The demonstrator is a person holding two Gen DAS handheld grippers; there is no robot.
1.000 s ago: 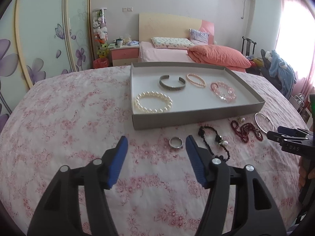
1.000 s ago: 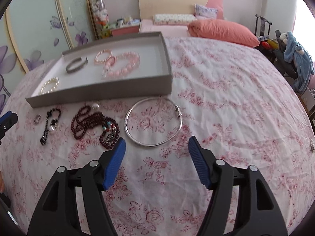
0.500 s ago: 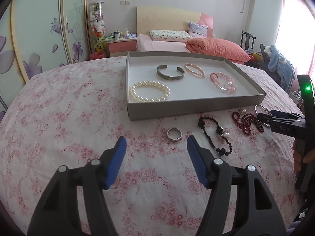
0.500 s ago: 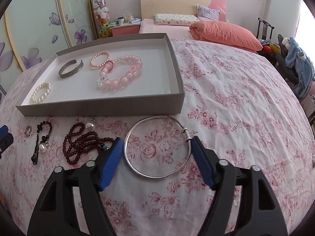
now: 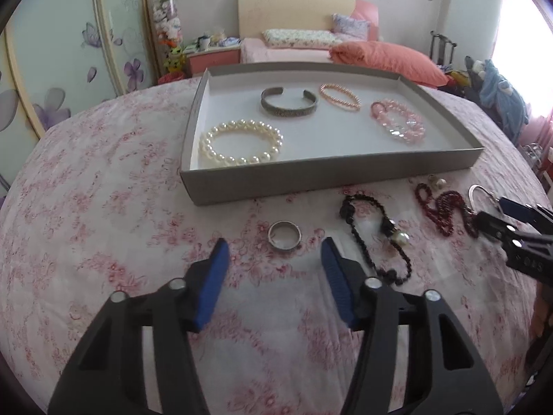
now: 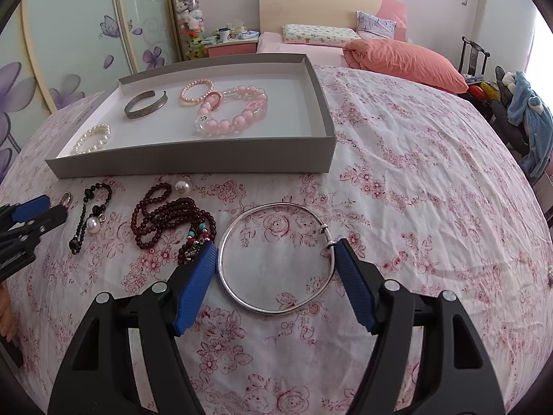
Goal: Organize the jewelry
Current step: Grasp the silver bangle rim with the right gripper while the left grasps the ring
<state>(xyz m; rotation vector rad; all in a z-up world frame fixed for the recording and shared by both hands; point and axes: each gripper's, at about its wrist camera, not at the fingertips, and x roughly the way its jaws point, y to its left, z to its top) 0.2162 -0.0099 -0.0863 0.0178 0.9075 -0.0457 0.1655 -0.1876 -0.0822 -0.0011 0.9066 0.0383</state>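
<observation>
While both grippers hover low over the pink floral bedspread [image 6: 414, 159], the jewelry lies in a row along the near wall of the shallow grey cardboard tray [image 5: 331, 176]. Farthest left, the left gripper [image 5: 274, 252] has its jaws spread wide, with the small silver ring [image 5: 284, 235] lying just beyond and between the blue tips, untouched. To the right of the ring lies a black beaded bracelet with a white pearl [image 5: 376, 231], then a dark red beaded necklace [image 6: 169, 218] piled beside a loose pearl earring [image 6: 182, 187]. Right of that, the large thin silver bangle [image 6: 276, 259] lies flat, and the right gripper [image 6: 276, 252] straddles it, jaws released, one blue tip at each side of the hoop. Inside the tray, left to right, rest a white pearl bracelet [image 5: 241, 142], an engraved grey metal cuff [image 5: 288, 103], a thin pink bead bracelet [image 5: 340, 97] and a chunky pink bead bracelet [image 5: 397, 121].
</observation>
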